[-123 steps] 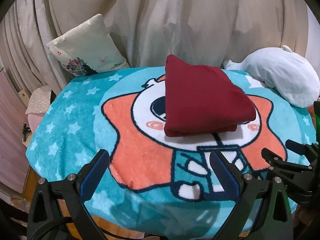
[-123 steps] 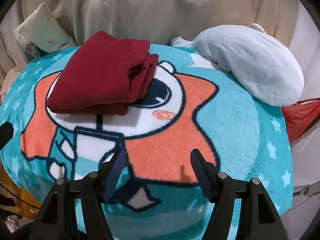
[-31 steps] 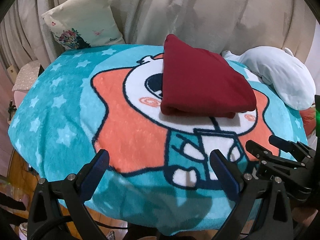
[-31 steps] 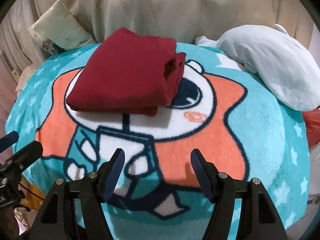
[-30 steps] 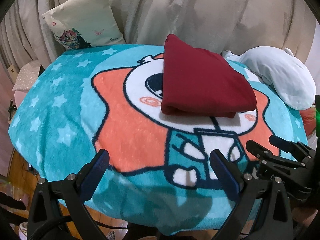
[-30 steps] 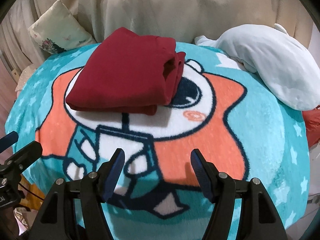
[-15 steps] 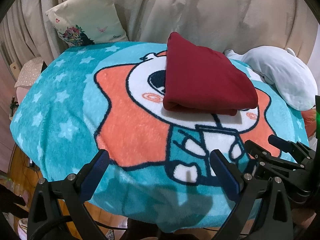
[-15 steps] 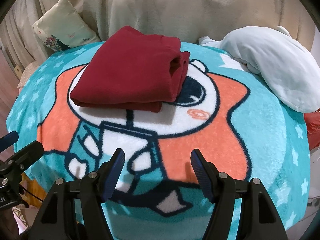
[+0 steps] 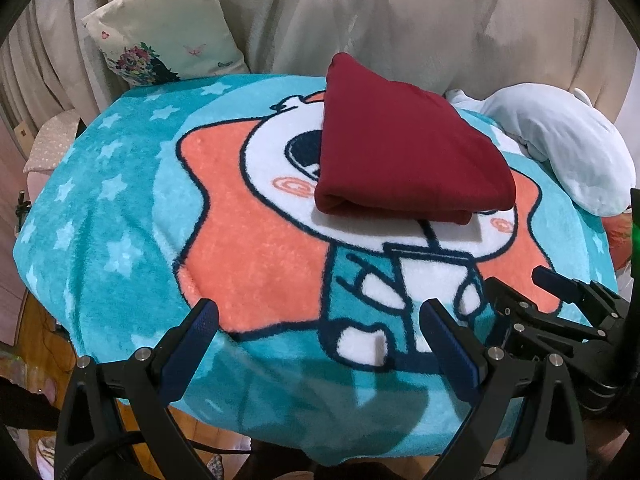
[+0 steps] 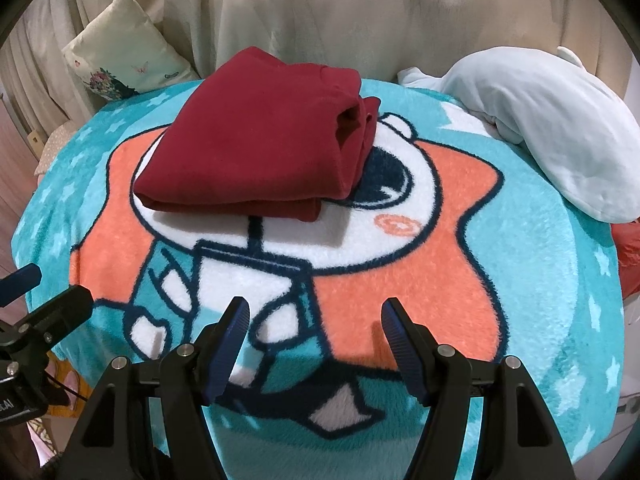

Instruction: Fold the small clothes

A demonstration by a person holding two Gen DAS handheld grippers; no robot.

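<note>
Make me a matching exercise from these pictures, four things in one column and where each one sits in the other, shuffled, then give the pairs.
Things:
1. red garment
2. floral pillow
3. pale blue plush
4. right gripper

Places:
A. back left, against the curtain
B. near edge of the blanket, open, empty
C. folded, on the cartoon's face
D. far right edge of the blanket

Pairs: 1-C, 2-A, 3-D, 4-B
</note>
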